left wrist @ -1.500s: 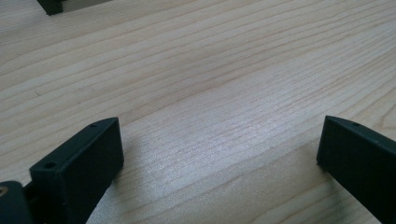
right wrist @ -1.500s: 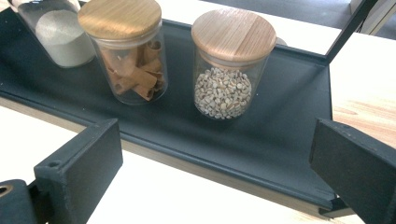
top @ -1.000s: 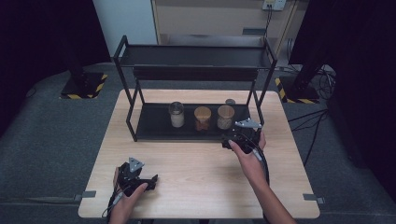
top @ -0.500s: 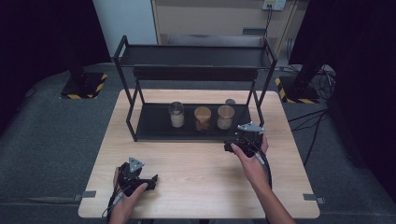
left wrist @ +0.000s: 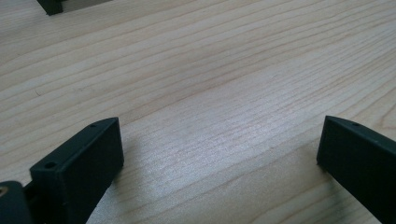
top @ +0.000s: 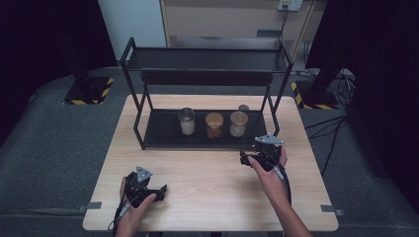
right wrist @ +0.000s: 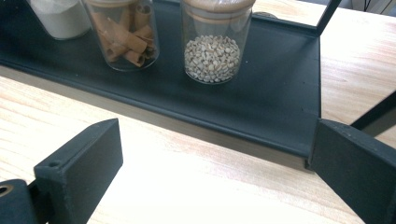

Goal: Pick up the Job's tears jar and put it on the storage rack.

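Note:
A black two-tier rack [top: 163, 134] stands at the back of the wooden table [top: 207, 182]. Three glass jars sit in a row on its lower shelf: white powder [top: 187, 121], brown rolled sticks [top: 214, 125], pale seeds [top: 238, 124]. My right gripper [top: 251, 158] is open just in front of the shelf's right end, touching nothing. Its own view has the seed jar [right wrist: 212, 44] and the stick jar [right wrist: 123, 35] ahead, beyond the open right gripper [right wrist: 215, 154]. My left gripper [top: 157, 190] rests near the front left edge, and the left gripper [left wrist: 219, 144] is open over bare wood.
A small dark round object [top: 243, 107] sits behind the seed jar. The rack's top shelf [top: 207, 59] holds nothing I can see. The rack's right post [top: 271, 118] stands close to my right gripper. Grey floor surrounds the table.
My right gripper has drawn back slightly from the shelf toward the near edge. The left gripper and the jars have not moved.

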{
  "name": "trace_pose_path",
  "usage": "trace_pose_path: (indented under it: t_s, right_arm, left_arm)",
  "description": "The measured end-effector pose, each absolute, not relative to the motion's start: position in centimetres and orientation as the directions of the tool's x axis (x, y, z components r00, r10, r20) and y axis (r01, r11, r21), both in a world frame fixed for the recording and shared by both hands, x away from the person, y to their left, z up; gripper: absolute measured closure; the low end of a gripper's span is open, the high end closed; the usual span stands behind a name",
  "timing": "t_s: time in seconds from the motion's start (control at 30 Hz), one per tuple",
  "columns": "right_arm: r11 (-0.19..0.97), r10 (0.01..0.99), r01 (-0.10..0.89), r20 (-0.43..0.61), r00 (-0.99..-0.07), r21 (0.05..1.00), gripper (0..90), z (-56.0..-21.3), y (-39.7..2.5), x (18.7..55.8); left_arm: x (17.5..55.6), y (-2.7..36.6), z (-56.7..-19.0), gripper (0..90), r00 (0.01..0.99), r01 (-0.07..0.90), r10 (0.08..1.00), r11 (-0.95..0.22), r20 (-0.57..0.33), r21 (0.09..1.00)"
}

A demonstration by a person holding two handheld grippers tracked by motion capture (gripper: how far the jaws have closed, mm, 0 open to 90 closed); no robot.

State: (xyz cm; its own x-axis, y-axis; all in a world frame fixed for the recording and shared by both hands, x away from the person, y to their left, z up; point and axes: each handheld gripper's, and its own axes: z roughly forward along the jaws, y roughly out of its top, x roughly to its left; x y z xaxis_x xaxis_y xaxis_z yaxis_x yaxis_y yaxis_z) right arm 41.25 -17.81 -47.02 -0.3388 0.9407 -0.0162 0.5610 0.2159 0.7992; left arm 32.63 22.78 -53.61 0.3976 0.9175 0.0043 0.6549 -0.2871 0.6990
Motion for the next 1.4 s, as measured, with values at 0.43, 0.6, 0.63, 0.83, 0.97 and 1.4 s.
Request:
trace_pose_path:
  t_s: [0.43,0.6,0.63,0.83,0.97,1.4]
  right_arm:
    - [0.207,0.942,0.565,-0.007,-0.335,0.798,2.8,-47.6,-18.8,40.2]
    - [0.208,0.942,0.568,-0.006,-0.336,0.796,2.8,-47.9,-19.1,39.8]
    - [0.208,0.942,0.568,-0.007,-0.336,0.796,2.8,-47.9,-19.1,39.8]
    - [0.22,0.939,0.564,-0.016,-0.342,0.796,2.8,-48.0,-19.3,39.4]
    - [0.22,0.939,0.565,-0.016,-0.344,0.795,2.8,-48.1,-19.5,39.2]
    - [0.223,0.938,0.567,-0.016,-0.347,0.793,2.8,-48.8,-20.0,38.3]
  left_arm:
    - [32.6,22.8,-53.6,0.0,0.397,0.655,0.918,-0.287,0.004,0.699]
    - [32.6,22.8,-53.6,0.0,0.398,0.655,0.918,-0.287,0.004,0.699]
    - [32.6,22.8,-53.6,0.0,0.397,0.655,0.918,-0.287,0.004,0.699]
    - [32.6,22.8,-53.6,0.0,0.398,0.655,0.918,-0.287,0.004,0.699]
    - [32.6,22.8,-53.6,0.0,0.398,0.655,0.918,-0.287,0.004,0.699]
    - [32.6,22.8,-53.6,0.0,0.398,0.655,0.918,-0.287,0.004,0.699]
